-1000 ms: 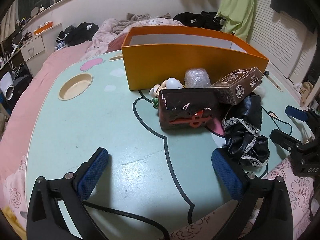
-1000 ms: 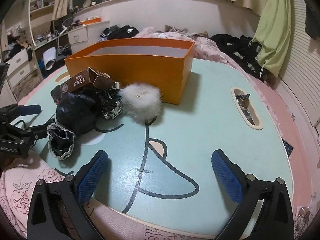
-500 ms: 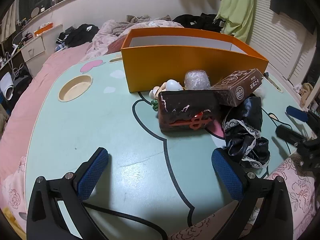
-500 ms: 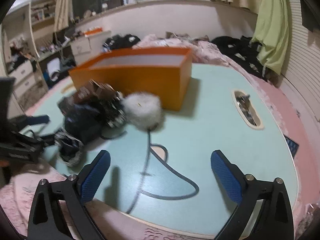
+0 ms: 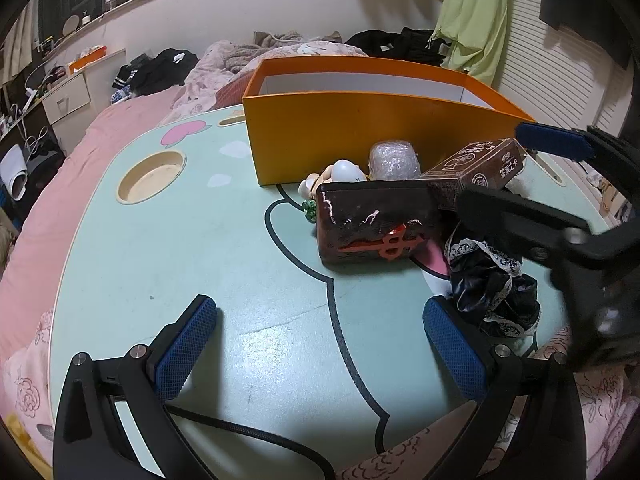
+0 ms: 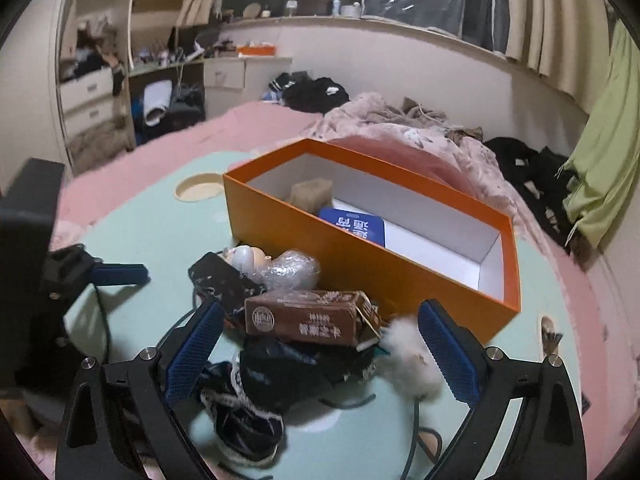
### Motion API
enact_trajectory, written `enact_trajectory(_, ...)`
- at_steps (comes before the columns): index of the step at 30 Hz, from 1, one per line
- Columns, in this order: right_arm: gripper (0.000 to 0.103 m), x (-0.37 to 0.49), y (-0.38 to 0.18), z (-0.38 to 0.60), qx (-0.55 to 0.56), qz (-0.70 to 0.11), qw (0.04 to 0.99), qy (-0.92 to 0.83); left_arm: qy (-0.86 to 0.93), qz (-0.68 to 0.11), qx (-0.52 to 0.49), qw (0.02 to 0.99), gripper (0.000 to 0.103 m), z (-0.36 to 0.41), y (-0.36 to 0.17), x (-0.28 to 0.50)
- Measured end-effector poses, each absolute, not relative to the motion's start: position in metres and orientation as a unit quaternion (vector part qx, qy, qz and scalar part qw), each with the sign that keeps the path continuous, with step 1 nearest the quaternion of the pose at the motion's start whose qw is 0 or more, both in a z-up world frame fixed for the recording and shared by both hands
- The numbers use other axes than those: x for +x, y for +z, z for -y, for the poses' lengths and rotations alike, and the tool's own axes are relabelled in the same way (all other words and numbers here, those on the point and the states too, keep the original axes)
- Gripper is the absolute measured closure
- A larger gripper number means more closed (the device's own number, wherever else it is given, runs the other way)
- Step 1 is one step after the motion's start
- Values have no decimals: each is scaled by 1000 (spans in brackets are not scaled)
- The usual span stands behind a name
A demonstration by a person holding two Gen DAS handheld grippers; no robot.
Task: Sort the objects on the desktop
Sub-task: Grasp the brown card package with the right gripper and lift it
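One orange box (image 6: 360,264) stands open on the mint tabletop (image 5: 180,248), and against its near wall lies a single heap of clutter. In the heap I count one brown carton (image 6: 308,322) printed with white Chinese characters and a round seal, one dark case (image 5: 376,224) with a red emblem on its side, one bubble-wrapped lump (image 5: 394,160), one small pale figurine (image 5: 340,172), one bundle of black cloth with lace trim (image 5: 492,280), and one white fluffy ball (image 6: 412,356) just beside the carton's end.

The right wrist view looks down into the box and shows two things inside: a tan sponge-like block (image 6: 310,194) at the far end and a blue card (image 6: 352,226) with white characters, too blurred to read. The left wrist view sees only the box's outer wall and rim. It does show the case's emblem plainly; in the other view the fluffy ball shows clearly.

The left tongs (image 5: 320,344) are spread wide over bare tabletop, holding nothing. The right tongs (image 6: 320,352) are also wide open and empty, hovering with the carton and cloth between their blue pads (image 6: 448,360).

One round cup recess (image 5: 152,176) is sunk in the tabletop left of the box.
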State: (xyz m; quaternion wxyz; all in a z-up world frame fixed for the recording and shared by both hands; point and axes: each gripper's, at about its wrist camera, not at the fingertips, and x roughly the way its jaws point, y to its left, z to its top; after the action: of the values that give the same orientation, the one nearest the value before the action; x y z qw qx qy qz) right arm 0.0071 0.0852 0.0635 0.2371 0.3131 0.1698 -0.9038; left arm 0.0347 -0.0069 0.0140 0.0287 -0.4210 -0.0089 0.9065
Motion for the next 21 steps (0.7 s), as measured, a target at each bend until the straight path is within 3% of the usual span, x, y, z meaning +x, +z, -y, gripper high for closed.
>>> enact_trajectory(1, 6, 5, 62, -85, 318, -171, 236, -902, 907, 9, -421, 29, 0, 7, 14, 35)
enact_trajectory(2, 18, 4, 59, -86, 323, -168, 238, -901, 907, 9, -421, 29, 0, 7, 14, 35)
enact_trajectory(3, 43, 2, 58, -87, 332, -160, 244, -897, 907, 9, -421, 29, 0, 7, 14, 35)
enact_trajectory(14, 45, 27, 73, -139, 270, -52, 258, -926, 907, 9, -421, 29, 0, 7, 14, 35)
enact_trajectory(21, 45, 45, 60, -184, 285, -48, 215, -933, 907, 10, -421, 28, 0, 7, 14, 35)
